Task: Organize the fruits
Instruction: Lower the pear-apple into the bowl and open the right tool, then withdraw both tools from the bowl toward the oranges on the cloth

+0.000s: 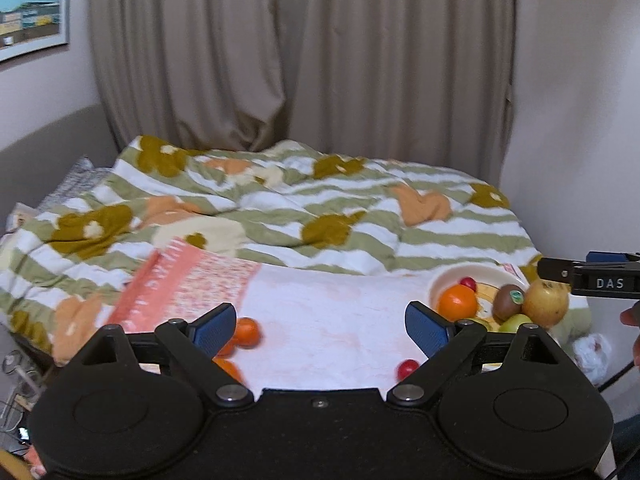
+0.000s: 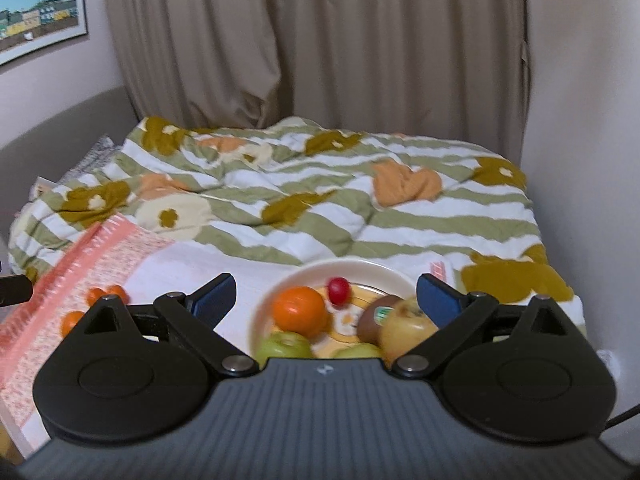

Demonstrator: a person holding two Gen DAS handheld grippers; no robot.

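A cream plate (image 2: 280, 284) on a pink-and-white towel holds an orange (image 2: 299, 310), a small red fruit (image 2: 338, 289), a kiwi (image 2: 376, 316), a yellow apple (image 2: 408, 330) and green apples (image 2: 282, 346). My right gripper (image 2: 326, 300) is open and empty just above the plate. My left gripper (image 1: 320, 330) is open and empty over the towel (image 1: 328, 312). Small oranges (image 1: 247, 332) lie by its left finger and a small red fruit (image 1: 407, 369) by its right finger. The plate (image 1: 452, 276) and the right gripper's fingers (image 1: 560, 270) show at right in the left wrist view.
The towel lies on a bed with a green-striped flowered duvet (image 1: 320, 208). A beige curtain (image 1: 300, 52) hangs behind. A wall (image 2: 592, 120) stands close on the right. Small oranges (image 2: 106, 294) also show at left in the right wrist view.
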